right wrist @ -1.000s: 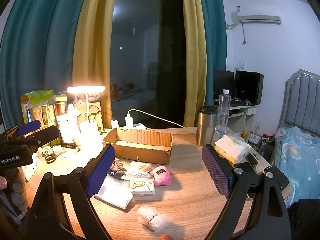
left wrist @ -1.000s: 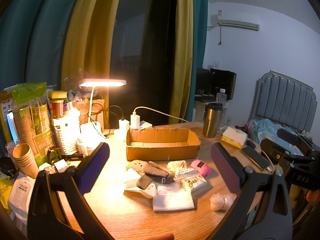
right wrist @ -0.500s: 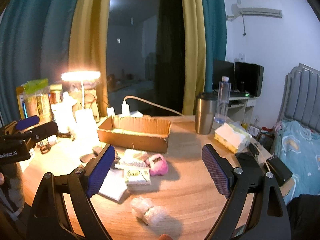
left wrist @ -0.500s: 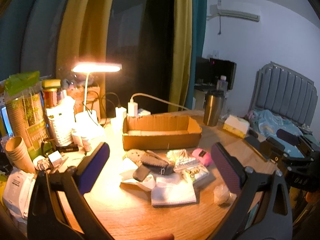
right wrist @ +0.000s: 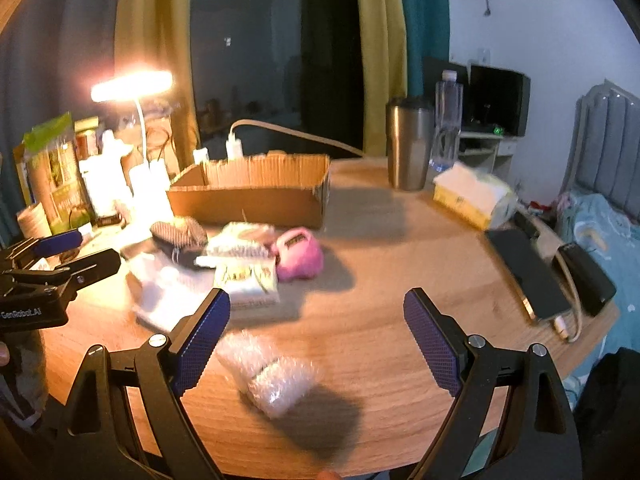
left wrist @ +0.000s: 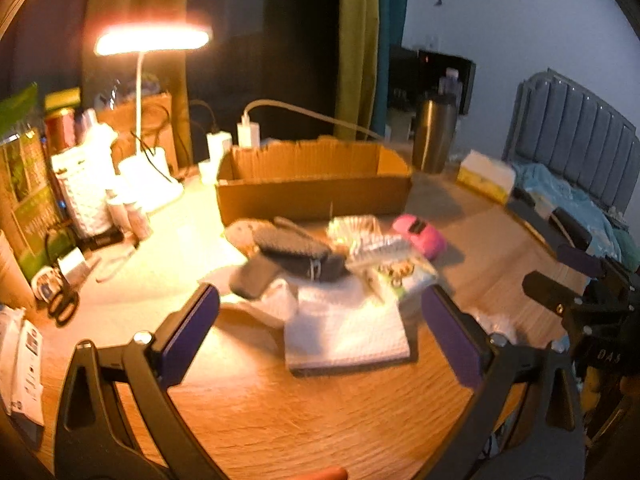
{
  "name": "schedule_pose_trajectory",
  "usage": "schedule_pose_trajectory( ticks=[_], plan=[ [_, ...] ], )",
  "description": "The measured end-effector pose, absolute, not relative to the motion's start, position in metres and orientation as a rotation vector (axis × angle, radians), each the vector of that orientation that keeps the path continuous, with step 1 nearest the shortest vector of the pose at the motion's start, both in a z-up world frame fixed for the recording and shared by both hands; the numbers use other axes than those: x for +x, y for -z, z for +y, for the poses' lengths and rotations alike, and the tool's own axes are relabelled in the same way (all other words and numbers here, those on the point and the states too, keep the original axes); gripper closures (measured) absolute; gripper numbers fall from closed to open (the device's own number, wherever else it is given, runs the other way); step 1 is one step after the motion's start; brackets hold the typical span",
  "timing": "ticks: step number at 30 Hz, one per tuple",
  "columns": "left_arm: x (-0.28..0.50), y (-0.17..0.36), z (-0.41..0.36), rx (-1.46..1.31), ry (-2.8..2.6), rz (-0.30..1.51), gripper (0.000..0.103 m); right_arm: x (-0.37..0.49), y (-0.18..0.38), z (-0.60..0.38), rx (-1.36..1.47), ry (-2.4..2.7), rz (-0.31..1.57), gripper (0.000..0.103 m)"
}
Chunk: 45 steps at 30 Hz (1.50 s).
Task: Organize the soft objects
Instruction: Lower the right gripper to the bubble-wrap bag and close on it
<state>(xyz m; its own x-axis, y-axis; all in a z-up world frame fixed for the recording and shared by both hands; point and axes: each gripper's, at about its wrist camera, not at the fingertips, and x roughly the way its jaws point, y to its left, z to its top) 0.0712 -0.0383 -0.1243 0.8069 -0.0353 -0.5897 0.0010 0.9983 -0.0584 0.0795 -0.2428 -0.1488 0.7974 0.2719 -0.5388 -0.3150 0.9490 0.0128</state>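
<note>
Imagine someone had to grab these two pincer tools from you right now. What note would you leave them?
Left gripper: open, empty, hovering over the white folded cloth.
Right gripper: open, empty, above the bubble-wrap bundle.
The soft things lie in a pile on the table in front of the cardboard box: dark knitted item, pink pouch, small packets.
Done: nothing visible in the box so far.
Left: pick up each soft piece, probably into the box.
</note>
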Motion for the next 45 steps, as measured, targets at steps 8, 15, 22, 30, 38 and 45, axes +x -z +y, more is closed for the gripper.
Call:
schedule_pose_trajectory(
  ticks=[8,15,22,30,38,45],
  plan=[
    [0.093,0.154,-0.051,-0.034,0.036,0.740,0.001,0.088,0.182,-0.236,-0.079,-0.384,0.661,0.012],
    [0.116,0.170,-0.064,0.021,0.022,0.826,0.001,0.100,0.202,-0.239,-0.032,-0.423,0.722,0.012],
    [0.133,0.188,-0.074,0.054,0.035,0.914,0.002,0.107,0.209,-0.243,0.002,-0.466,0.740,0.012],
    [0.139,0.194,-0.077,0.049,0.065,0.954,0.002,0.108,0.213,-0.248,0.049,-0.509,0.753,0.012],
    [0.134,0.193,-0.076,0.038,0.110,0.945,0.012,0.104,0.213,-0.247,0.050,-0.546,0.752,0.027],
    [0.129,0.186,-0.081,0.040,0.148,0.912,0.054,0.098,0.208,-0.239,0.016,-0.580,0.735,0.052]
  ],
)
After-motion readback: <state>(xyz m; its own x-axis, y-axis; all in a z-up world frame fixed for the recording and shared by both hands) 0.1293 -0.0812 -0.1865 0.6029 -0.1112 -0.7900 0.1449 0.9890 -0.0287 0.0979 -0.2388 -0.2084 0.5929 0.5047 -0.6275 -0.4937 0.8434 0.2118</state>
